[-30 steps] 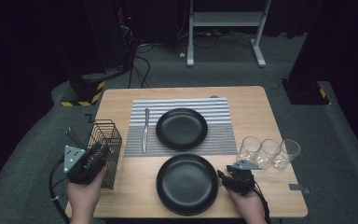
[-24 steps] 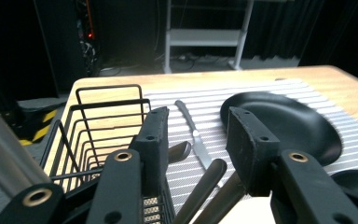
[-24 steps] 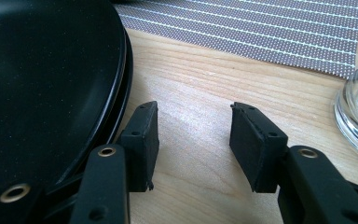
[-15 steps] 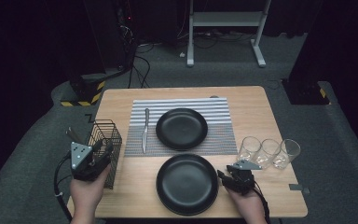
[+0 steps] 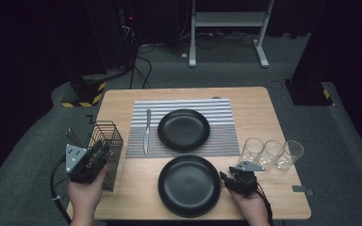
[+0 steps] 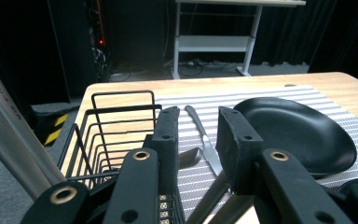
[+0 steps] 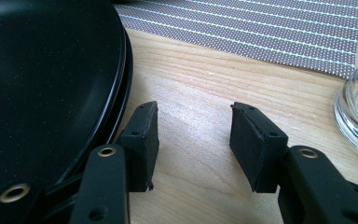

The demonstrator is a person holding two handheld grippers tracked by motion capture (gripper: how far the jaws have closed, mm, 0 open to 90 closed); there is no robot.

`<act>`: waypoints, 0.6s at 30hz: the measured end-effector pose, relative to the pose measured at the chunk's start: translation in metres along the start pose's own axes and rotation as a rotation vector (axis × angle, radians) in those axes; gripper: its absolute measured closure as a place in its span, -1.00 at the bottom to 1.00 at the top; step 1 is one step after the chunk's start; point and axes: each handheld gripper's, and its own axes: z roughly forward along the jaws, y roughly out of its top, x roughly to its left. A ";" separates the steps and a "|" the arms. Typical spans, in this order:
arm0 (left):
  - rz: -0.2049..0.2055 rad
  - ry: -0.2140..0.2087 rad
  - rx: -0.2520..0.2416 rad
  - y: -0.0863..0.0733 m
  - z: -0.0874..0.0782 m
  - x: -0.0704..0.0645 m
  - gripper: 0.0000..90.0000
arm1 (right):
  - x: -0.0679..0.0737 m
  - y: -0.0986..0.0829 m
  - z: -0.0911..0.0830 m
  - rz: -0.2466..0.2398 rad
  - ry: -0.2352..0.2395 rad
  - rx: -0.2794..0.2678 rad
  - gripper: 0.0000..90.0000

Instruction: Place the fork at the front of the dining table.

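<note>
My left gripper (image 5: 98,151), jaws spread, hovers above the black wire basket (image 5: 104,153); my right gripper (image 5: 225,179), jaws spread, rests beside the round black plate (image 5: 188,184).

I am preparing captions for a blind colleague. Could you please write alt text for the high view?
Two hands hold grippers over a wooden table: the left gripper at a black wire basket, the right gripper beside the near black plate. Behind, a second black plate and a knife lie on a striped placemat; three glasses stand at right.
</note>
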 end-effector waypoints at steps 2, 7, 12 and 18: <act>0.000 -0.010 0.025 0.002 0.004 0.001 0.53 | 0.000 0.000 0.000 0.001 0.001 0.000 0.15; 0.023 0.017 0.066 0.004 0.010 -0.002 0.49 | 0.000 0.000 0.000 0.000 0.001 0.000 0.15; 0.027 0.036 0.106 0.005 0.014 -0.003 0.45 | 0.000 0.000 0.000 -0.004 0.002 -0.002 0.15; 0.041 0.068 0.163 0.006 0.018 -0.004 0.44 | 0.000 0.000 0.000 -0.001 0.005 -0.002 0.15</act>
